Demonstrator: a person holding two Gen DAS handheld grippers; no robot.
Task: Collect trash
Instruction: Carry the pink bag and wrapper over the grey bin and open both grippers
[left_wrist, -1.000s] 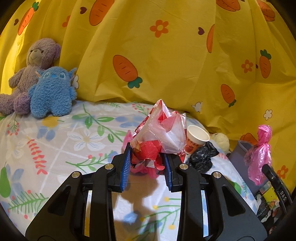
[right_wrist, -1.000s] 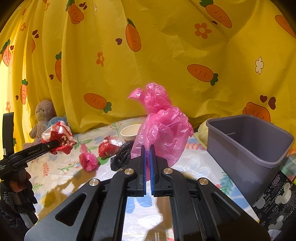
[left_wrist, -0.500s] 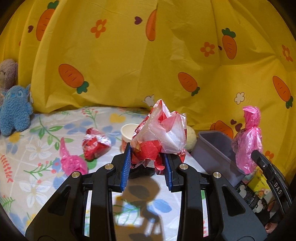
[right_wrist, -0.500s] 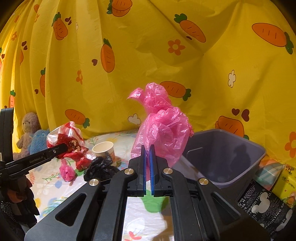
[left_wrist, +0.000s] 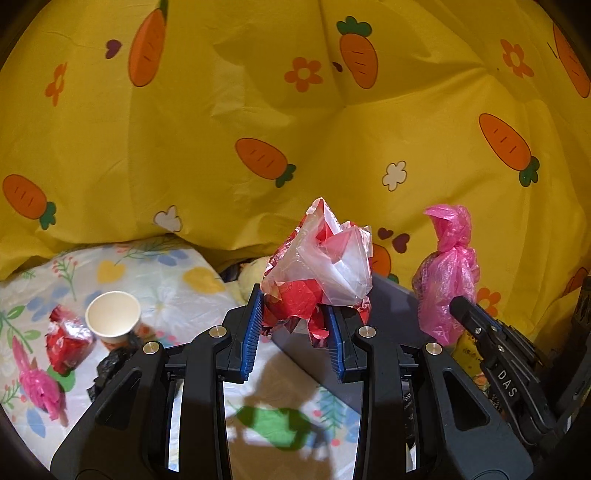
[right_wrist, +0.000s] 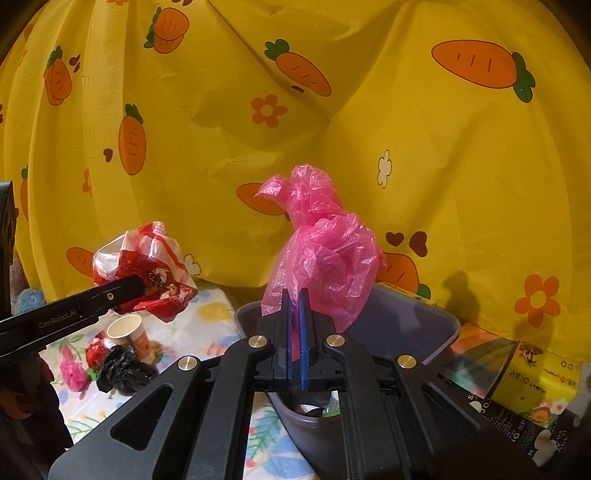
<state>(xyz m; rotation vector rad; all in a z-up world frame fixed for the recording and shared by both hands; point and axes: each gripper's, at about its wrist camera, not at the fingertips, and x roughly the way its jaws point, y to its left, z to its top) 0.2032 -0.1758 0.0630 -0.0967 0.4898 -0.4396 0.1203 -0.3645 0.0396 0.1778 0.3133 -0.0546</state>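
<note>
My left gripper (left_wrist: 293, 317) is shut on a crumpled red and clear plastic wrapper (left_wrist: 317, 273) and holds it in the air just left of the grey bin (left_wrist: 391, 306). My right gripper (right_wrist: 294, 306) is shut on a pink plastic bag (right_wrist: 325, 251) and holds it over the grey bin (right_wrist: 406, 325), which has some trash at its bottom. The wrapper also shows in the right wrist view (right_wrist: 147, 266). The pink bag also shows in the left wrist view (left_wrist: 447, 273).
On the floral sheet (left_wrist: 166, 273) lie a paper cup (left_wrist: 112, 315), a red wrapper ball (left_wrist: 68, 339), a pink bag ball (left_wrist: 37, 384) and a black bag (right_wrist: 123, 369). Yellow carrot curtain (left_wrist: 258, 110) behind. Boxes (right_wrist: 535, 376) stand right of the bin.
Both grippers have swung right with their loads. The bin has come close under the right gripper, and the plush toys have left the left wrist view.
</note>
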